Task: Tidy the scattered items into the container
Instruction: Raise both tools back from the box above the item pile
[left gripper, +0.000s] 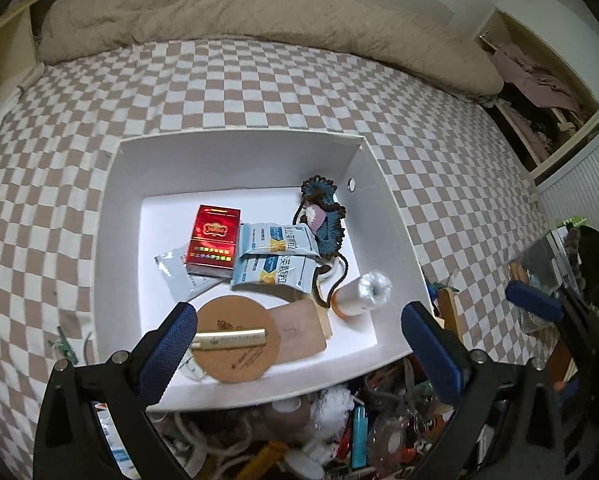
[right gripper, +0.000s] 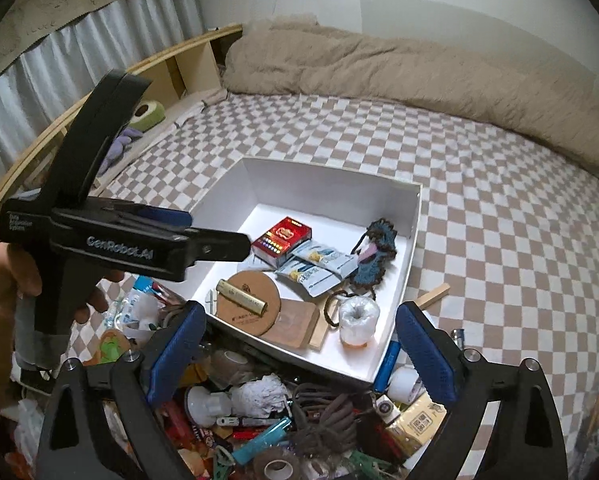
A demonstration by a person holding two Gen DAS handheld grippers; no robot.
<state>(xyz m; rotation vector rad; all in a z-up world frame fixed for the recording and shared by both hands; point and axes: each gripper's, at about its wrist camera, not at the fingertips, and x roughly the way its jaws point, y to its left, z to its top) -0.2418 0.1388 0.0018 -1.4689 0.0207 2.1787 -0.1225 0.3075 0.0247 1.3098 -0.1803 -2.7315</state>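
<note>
White container [left gripper: 235,152] sits on the bed [left gripper: 259,80], on the brown-and-white checked sheet; a beige duvet [left gripper: 239,12] is bunched along the far edge.

Contents of container, left wrist view:
- red cigarette pack [left gripper: 213,240], lying partly over a grey sachet [left gripper: 175,274]
- two blue-white sachets [left gripper: 277,258], overlapping, just right of the pack
- crocheted blue-brown piece [left gripper: 323,212] near the right wall, its brown cord trailing toward the near side
- white roll of plastic film [left gripper: 365,294] close to the right wall
- round cork coaster [left gripper: 235,340] at the near left, with a gold lighter [left gripper: 231,339] lying across it
- thin wooden board [left gripper: 299,332], partly under the coaster

Left hand-held gripper [left gripper: 297,348]: jaws spread wide, nothing between the blue pads, positioned over the near side of the container (left pad overlaps the lighter's end in this view; contact cannot be judged).

Right hand-held gripper [right gripper: 299,350]: jaws also wide apart, empty, over the near rim of the container and the pile of scattered items [right gripper: 283,420] in front of it. Pile includes a white tassel [right gripper: 259,394], a blue lighter [right gripper: 261,444], a coil of dark cord [right gripper: 327,420] and a tape roll [right gripper: 277,466].

The person's left hand [right gripper: 15,272] is visible in the right wrist view, wrapped around the left tool's handle.
</note>
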